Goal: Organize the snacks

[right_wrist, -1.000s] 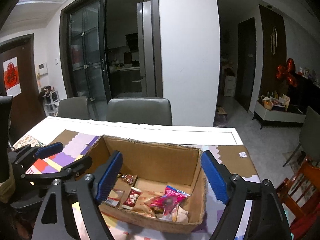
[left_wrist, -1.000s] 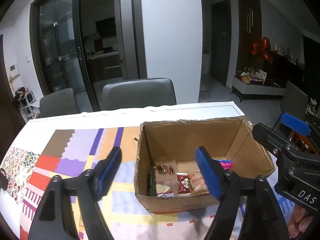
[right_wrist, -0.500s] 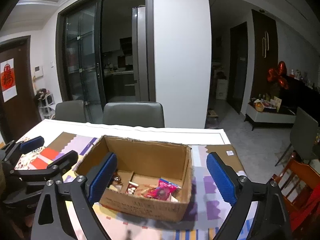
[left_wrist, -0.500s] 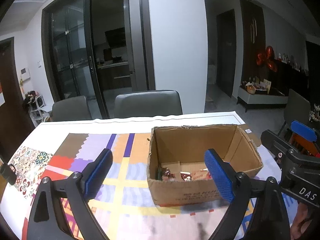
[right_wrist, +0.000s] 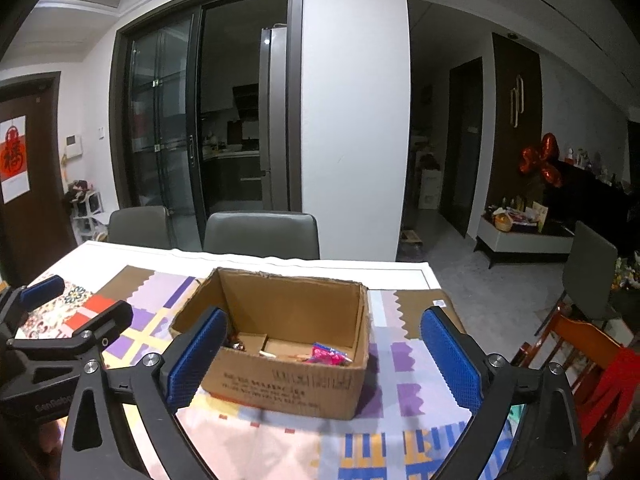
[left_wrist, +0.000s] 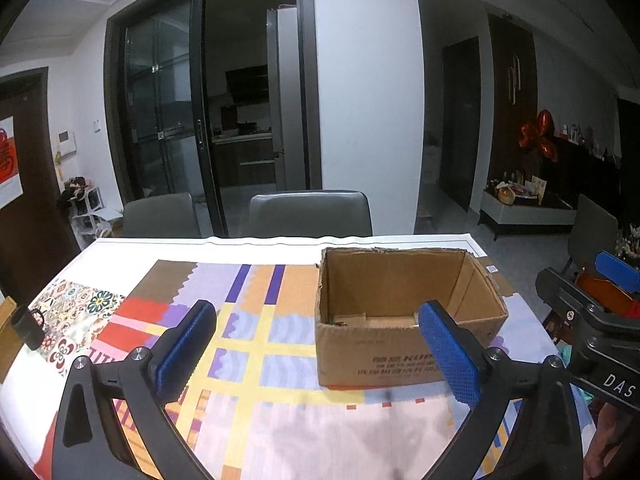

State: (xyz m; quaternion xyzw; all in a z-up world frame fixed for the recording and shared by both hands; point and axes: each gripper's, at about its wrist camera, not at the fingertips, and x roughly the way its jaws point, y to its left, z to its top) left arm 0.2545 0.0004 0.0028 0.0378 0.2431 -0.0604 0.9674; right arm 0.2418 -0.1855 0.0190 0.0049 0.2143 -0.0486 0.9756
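Plainly, both the left gripper [left_wrist: 316, 354] and right gripper [right_wrist: 324, 358] were opening, nothing between them — snacks [right_wrist: 328, 357] lay inside the cardboard box [right_wrist: 280, 384], whose light walls a careless reach might shove.

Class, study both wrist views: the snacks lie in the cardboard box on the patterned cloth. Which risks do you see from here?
1. The cardboard box sits on a loose tablecloth; dragging the cloth might shift it.
2. The pink snack packet lies near the front wall, so tipping the box may spill it.
3. The left gripper and right gripper, jaws opening and empty, flank the box and might bump it.
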